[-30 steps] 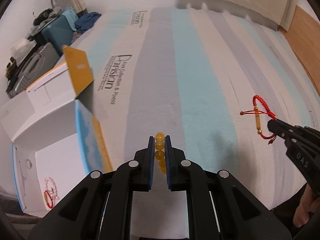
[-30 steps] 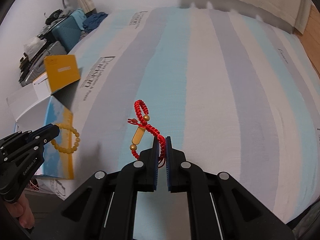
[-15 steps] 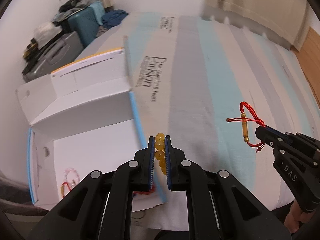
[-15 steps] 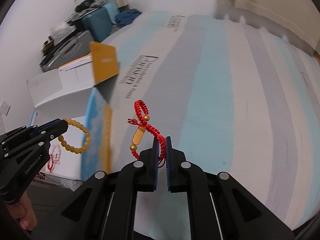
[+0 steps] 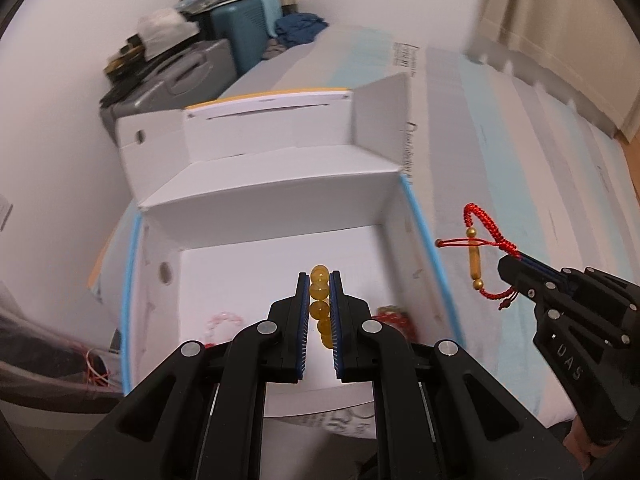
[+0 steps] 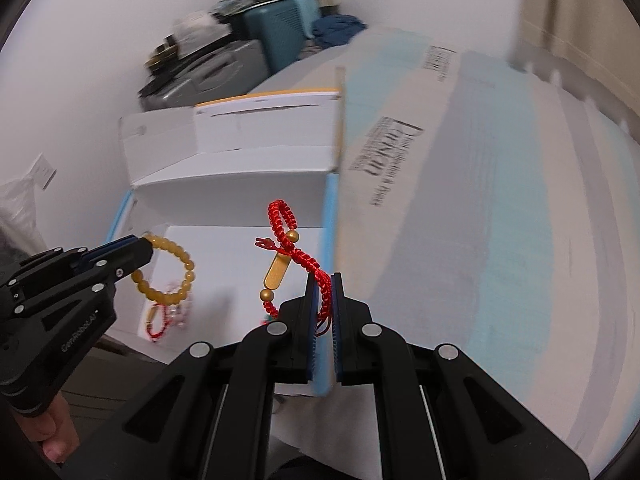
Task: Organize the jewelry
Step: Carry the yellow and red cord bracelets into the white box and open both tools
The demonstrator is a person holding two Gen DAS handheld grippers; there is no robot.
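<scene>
My left gripper [image 5: 319,280] is shut on a yellow bead bracelet [image 5: 320,292] and holds it over the open white box [image 5: 280,188]. From the right wrist view the bracelet [image 6: 176,276] hangs from the left gripper [image 6: 146,246] above the box floor. My right gripper [image 6: 323,280] is shut on a red cord bracelet [image 6: 288,236] with a gold tube, held at the box's right blue edge [image 6: 330,232]. It also shows in the left wrist view [image 5: 476,248], just right of the box. Pink and red jewelry [image 6: 164,316] lies inside the box.
The box sits at the left edge of a striped bed [image 6: 500,200]. Its lid flaps [image 5: 380,120] stand up at the back. Suitcases [image 5: 192,72] and clothes stand beyond by the wall. A curtain [image 5: 560,20] hangs at the far right.
Both grippers have swung left from over the bed to the box, each still holding its bracelet. The left one has come over the box interior, the right one to its right edge.
</scene>
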